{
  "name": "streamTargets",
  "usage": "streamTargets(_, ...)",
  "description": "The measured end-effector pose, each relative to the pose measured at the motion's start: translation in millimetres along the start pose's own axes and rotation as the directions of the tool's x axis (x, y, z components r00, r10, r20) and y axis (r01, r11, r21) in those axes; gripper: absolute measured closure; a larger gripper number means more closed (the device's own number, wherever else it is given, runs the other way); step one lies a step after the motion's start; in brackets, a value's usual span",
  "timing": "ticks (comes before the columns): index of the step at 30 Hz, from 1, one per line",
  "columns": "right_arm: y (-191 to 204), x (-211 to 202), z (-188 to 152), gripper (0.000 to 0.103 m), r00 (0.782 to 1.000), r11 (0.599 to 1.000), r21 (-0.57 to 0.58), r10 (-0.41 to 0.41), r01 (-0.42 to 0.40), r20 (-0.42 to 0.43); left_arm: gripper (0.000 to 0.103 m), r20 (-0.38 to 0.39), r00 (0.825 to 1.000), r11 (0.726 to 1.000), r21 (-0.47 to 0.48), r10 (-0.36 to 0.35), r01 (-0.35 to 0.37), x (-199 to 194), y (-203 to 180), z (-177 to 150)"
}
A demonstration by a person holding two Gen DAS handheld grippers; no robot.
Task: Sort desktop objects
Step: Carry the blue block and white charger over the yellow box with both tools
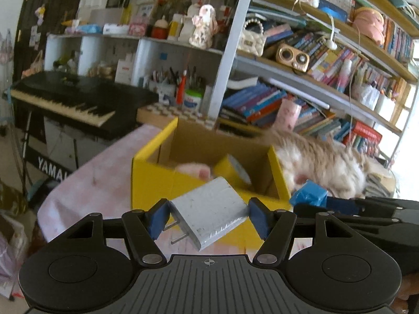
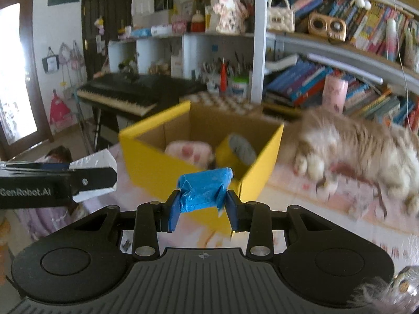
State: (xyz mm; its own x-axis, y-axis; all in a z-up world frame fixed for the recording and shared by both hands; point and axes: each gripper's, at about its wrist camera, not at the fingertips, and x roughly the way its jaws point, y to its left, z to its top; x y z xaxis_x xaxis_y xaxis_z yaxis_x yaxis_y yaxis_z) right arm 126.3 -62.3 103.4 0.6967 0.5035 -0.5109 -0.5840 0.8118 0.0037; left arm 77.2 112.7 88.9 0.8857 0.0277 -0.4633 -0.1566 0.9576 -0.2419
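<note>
Charger (image 1: 212,209), stiff and slick, sits clamped flat-sided in my left claw (image 1: 208,218); right claw (image 2: 201,205) pinches soft, light blue packet (image 2: 203,191).

The left gripper (image 1: 209,216) pointed forward and down, jaws half apart and clamping; just to its right, the right gripper (image 2: 203,206) was pinched nearly closed, clamping.

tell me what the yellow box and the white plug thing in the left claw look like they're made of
Yellow box: corrugated cardboard by the look, with plain brown inner walls and a smooth, matte yellow outer face.
White plug adapter: likely hard plastic, a smooth white shell with scuffs or a wrinkled film, and two bare metal prongs. It sits clamped in the left claw.
</note>
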Motion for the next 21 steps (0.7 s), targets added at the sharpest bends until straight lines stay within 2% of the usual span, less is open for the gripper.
streamTargets(5, -23, 19, 30, 0.07, 0.998, 1.0, -0.028, -0.007, 0.009, 0.066, 0.037, 0.041, 0.999, 1.0, 0.01, 0.002, -0.002, 31, -10, 25)
streamTargets(10, -50, 39, 52, 0.07, 0.994, 0.999, -0.021, -0.026, 0.029, 0.107, 0.037, 0.048, 0.999, 0.999, 0.042, -0.002, 0.0, 63, -23, 41)
streamTargets(21, -84, 85, 70, 0.069, 0.995, 1.0, -0.025, -0.002, 0.005, 0.097, 0.037, -0.065, 0.998, 0.994, 0.111, 0.004, 0.003, 127, -42, 39)
